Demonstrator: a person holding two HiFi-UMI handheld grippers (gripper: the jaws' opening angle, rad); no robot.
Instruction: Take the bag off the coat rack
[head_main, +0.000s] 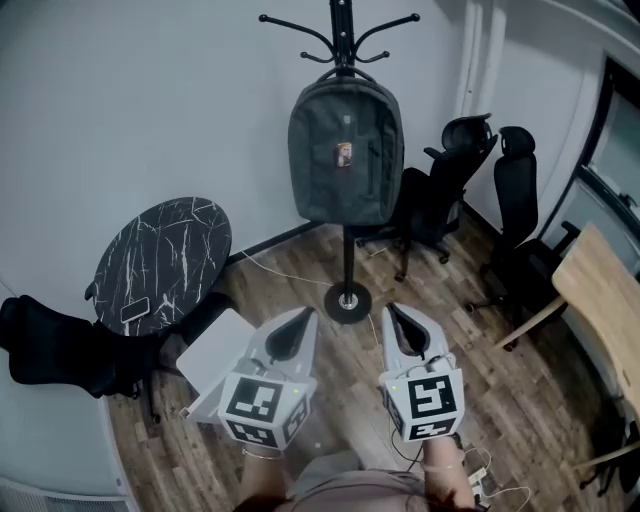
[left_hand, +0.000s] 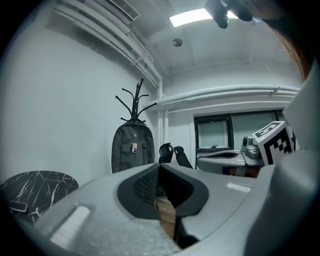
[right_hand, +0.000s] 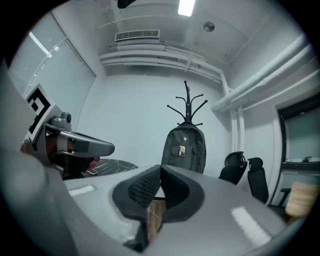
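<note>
**Bag hangs on the coat rack, both claws clenched**

Bag (head_main: 346, 150) hangs from the upper hooks of the coat rack (head_main: 348, 262), its dark grey body covering the upper half of the pole and clear of the floor (head_main: 300, 280). We see a small orange-red patch (head_main: 344, 154) high on its front; whatever is printed there is too small for us to read. We hold the left claw (head_main: 304, 314) and the right claw (head_main: 391, 309) side by side just in front of the rack's round base (head_main: 347, 301), well apart from the bag and pointing toward it. Each claw is clenched, with nothing between its jaws. Black-and-white square markers cover the cubes (head_main: 262, 405) behind the jaws. Left of the rack stands a round black marble tabletop (head_main: 170, 240) with a dark phone (head_main: 136, 311) on it. Right of the rack are two black office chairs (head_main: 445, 180).
</note>
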